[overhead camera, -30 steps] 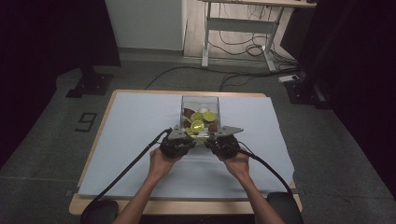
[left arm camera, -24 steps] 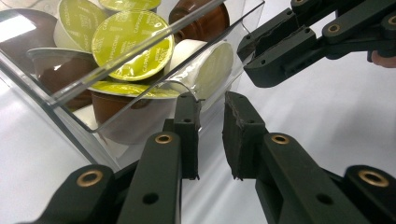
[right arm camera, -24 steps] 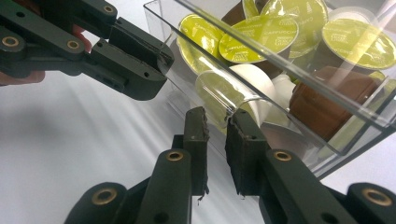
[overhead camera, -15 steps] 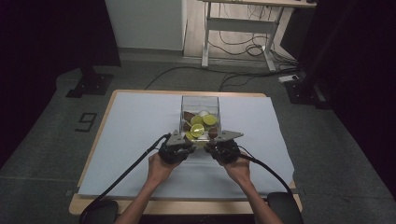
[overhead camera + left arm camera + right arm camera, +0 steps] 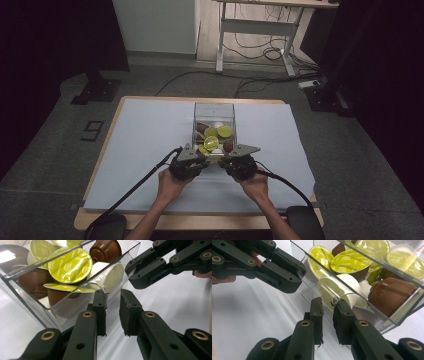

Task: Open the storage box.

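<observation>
A clear plastic box (image 5: 214, 105) stands mid-table with several coffee capsules in it. Green-lidded ones (image 5: 68, 265) lie on top, among brown (image 5: 105, 250) and white (image 5: 107, 272) capsules. My left gripper (image 5: 204, 156) is shut on the box's near wall at its left part, the clear edge pinched between its jaws (image 5: 113, 300). My right gripper (image 5: 225, 156) is shut on the same wall beside it (image 5: 327, 306). Each gripper view shows the other gripper clamped on the rim: the right one (image 5: 131, 275) and the left one (image 5: 299, 272). The box (image 5: 402, 312) looks tipped in both gripper views.
A pale sheet (image 5: 150, 130) covers the wooden table (image 5: 100, 220), with bare room left, right and in front of the box. Cables (image 5: 130, 187) trail from both grippers toward the near edge. Beyond the table are a desk frame (image 5: 220, 45), floor cables and dark stands.
</observation>
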